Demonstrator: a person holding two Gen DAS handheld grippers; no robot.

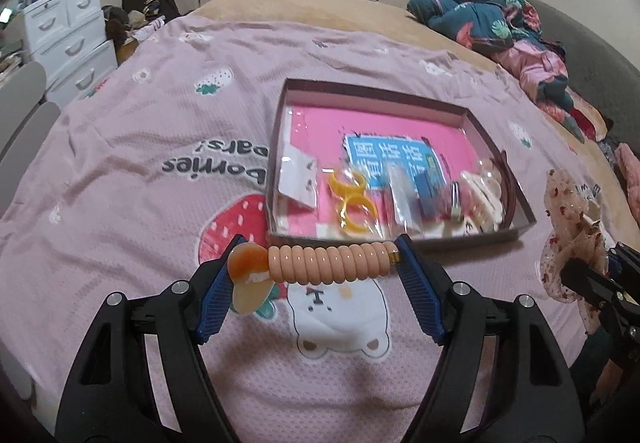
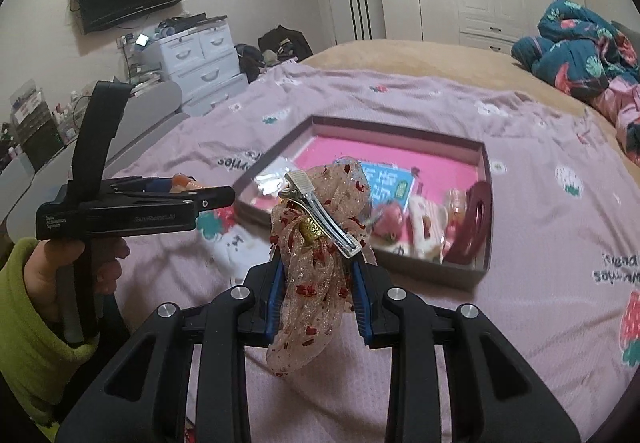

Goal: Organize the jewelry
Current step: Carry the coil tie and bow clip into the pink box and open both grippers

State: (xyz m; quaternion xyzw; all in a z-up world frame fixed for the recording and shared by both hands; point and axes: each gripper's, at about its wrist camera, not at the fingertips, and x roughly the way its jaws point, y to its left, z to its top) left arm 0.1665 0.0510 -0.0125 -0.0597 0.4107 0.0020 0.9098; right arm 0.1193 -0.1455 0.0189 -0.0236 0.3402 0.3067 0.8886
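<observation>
My left gripper (image 1: 320, 257) is shut on a peach spiral coil hair tie (image 1: 330, 263), held lengthwise between the blue pads, with an orange charm (image 1: 248, 271) at its left end. It hangs just in front of the shallow box (image 1: 496, 131). My right gripper (image 2: 320, 275) is shut on a sheer pink bow hair clip (image 2: 316, 283) with red specks; its metal clip (image 2: 320, 211) points up. The same bow (image 1: 572, 235) shows at the right edge of the left wrist view. The box (image 2: 486, 179) holds orange rings (image 1: 352, 203), packets and a dark red hairband (image 2: 472, 223).
The box lies on a pink strawberry-print blanket (image 1: 140, 171) over a bed. A heap of teal and pink clothes (image 1: 500, 23) sits at the far right. White drawers (image 1: 68, 39) stand left of the bed. A hand in a green sleeve (image 2: 36, 323) holds the left gripper.
</observation>
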